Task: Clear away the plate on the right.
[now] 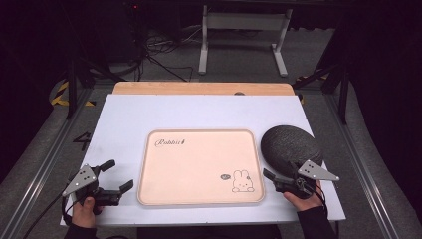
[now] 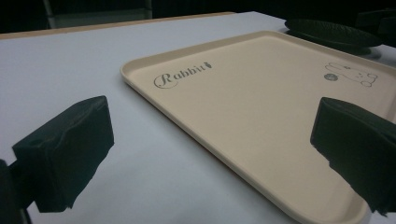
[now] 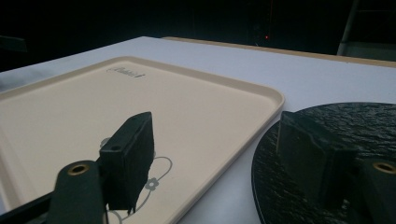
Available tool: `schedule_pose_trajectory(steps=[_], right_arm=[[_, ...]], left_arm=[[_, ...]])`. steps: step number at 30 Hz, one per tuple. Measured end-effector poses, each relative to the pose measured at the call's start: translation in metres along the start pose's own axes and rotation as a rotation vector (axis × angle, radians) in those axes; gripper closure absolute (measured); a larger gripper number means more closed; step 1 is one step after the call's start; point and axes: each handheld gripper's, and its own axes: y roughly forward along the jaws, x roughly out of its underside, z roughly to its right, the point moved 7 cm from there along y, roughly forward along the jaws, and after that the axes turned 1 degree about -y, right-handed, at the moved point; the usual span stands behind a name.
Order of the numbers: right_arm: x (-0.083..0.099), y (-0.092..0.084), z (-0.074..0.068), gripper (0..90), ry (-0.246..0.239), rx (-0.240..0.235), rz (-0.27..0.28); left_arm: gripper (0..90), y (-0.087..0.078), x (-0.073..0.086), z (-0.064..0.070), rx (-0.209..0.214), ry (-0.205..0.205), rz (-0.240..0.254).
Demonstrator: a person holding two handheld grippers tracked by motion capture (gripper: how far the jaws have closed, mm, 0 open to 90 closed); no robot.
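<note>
A beige tray (image 1: 199, 149) printed with "Rabbit" and a small rabbit drawing lies flat in the middle of the white table (image 1: 199, 112). Just right of it rests a dark, rough-textured round plate (image 1: 288, 144). My left gripper (image 1: 118, 174) stands open near the tray's front left corner; in the left gripper view its jaws straddle the tray's edge (image 2: 196, 144) without touching it. My right gripper (image 1: 278, 172) is open at the plate's near rim. One jaw hovers over the tray (image 3: 140, 107) and the other over the plate (image 3: 355, 121). Nothing is pressed between the pads.
A wooden board (image 1: 201, 88) sticks out along the table's far edge. Behind it on the floor stand a grey metal frame (image 1: 244, 30) and some cables (image 1: 159, 55). Aluminium rails run along both sides of the table. A hand holds each gripper at the table's front edge.
</note>
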Motion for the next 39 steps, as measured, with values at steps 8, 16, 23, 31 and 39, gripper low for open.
schedule_pose_trajectory(steps=[8, 16, 23, 31, 39], right_arm=[[-0.009, -0.005, 0.001, 31.8, -0.033, 0.022, 0.026], [-0.016, -0.013, 0.002, 37.8, -0.055, 0.007, 0.022], [-0.022, -0.023, 0.010, 36.0, -0.125, 0.077, -0.039], [-0.025, -0.035, 0.016, 44.0, -0.280, 0.145, -0.131], [-0.028, -0.043, 0.011, 43.4, -0.521, 0.202, -0.238]], left_arm=[[0.2, 0.000, 0.000, 0.000, 0.004, -0.013, 0.001], [0.3, 0.000, 0.000, -0.002, -0.005, -0.040, 0.005], [0.3, 0.001, 0.000, -0.001, -0.003, -0.024, -0.005], [0.3, 0.001, 0.000, -0.002, -0.002, -0.026, -0.004], [0.3, 0.001, 0.000, -0.002, -0.002, -0.026, -0.003]])
